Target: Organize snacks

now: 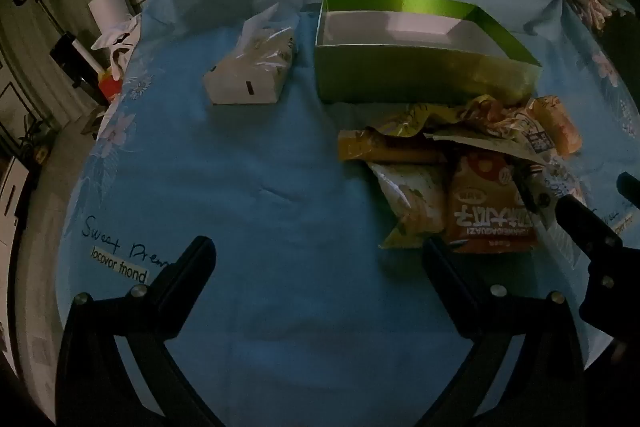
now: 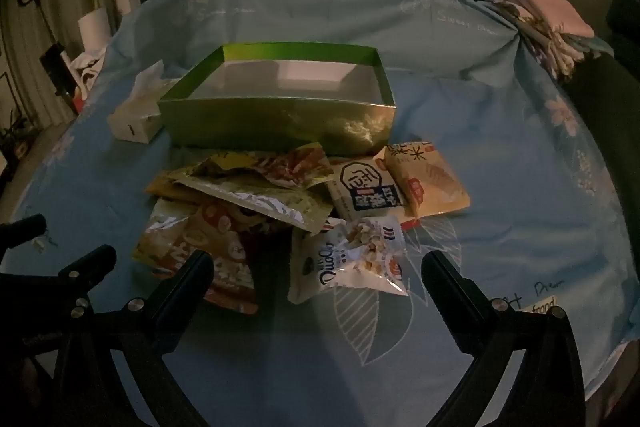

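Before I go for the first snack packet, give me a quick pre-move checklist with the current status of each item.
1. Green box open and empty inside: ok.
2. Right gripper jaws open, nothing between the pads: ok.
3. Left gripper jaws open, holding nothing: ok.
4. Snack pile in front of the box, all packets outside it: ok.
5. Clear peanut bag nearest the right gripper, lying loose at the pile's front: ok.
6. Tissue pack beside the box, off the path: ok.
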A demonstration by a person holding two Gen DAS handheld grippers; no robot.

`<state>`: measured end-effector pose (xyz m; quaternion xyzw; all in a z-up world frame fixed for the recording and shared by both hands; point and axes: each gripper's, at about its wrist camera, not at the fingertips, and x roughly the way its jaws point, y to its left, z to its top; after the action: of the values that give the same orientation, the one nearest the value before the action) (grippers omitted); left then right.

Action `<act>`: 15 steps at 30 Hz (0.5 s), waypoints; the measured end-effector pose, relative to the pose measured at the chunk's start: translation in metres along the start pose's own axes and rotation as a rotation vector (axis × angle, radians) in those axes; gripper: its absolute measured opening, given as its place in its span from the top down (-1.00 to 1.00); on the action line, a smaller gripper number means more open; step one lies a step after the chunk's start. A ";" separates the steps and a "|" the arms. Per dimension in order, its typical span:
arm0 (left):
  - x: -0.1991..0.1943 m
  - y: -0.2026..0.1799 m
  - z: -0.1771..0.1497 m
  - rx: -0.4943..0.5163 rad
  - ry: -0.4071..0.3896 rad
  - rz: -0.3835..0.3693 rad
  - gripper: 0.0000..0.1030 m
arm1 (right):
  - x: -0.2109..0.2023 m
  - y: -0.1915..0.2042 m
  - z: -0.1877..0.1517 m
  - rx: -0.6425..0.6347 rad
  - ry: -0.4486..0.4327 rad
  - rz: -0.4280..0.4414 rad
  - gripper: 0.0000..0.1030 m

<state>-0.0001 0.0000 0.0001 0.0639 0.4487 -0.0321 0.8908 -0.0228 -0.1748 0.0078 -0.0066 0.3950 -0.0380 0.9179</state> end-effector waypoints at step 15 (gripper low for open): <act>0.001 0.005 0.000 -0.018 0.020 -0.027 -1.00 | -0.004 0.003 0.000 -0.003 -0.002 -0.010 -1.00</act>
<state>0.0013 0.0045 -0.0004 0.0500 0.4588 -0.0393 0.8863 -0.0251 -0.1714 0.0104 -0.0102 0.3941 -0.0421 0.9181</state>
